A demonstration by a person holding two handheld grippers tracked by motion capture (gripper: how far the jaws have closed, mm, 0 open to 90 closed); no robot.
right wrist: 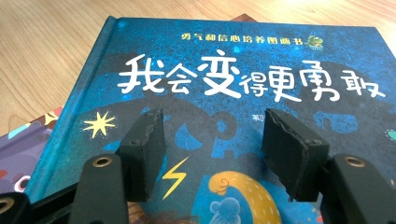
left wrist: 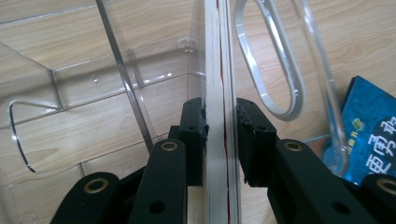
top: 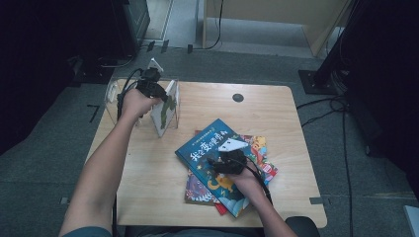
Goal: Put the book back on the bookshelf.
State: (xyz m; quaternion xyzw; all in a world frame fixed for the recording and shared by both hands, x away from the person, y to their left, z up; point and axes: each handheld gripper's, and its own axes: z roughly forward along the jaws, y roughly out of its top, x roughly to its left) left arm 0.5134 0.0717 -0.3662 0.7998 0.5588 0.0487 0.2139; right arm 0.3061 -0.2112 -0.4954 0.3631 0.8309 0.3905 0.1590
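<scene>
A thin picture book stands upright in a clear acrylic holder at the table's far left. My left gripper reaches down onto its top edge. In the left gripper view the jaws are shut on the book's edge, both pads against its covers, with the holder's clear walls on either side. A blue hardcover book lies flat on top of a small stack. My right gripper hovers just over that blue cover, open, with nothing between its pads.
Colourful books lie under the blue one, and a purple cover sticks out beside it. The blue book's corner lies close to the holder. A round cable hole sits near the wooden table's far edge.
</scene>
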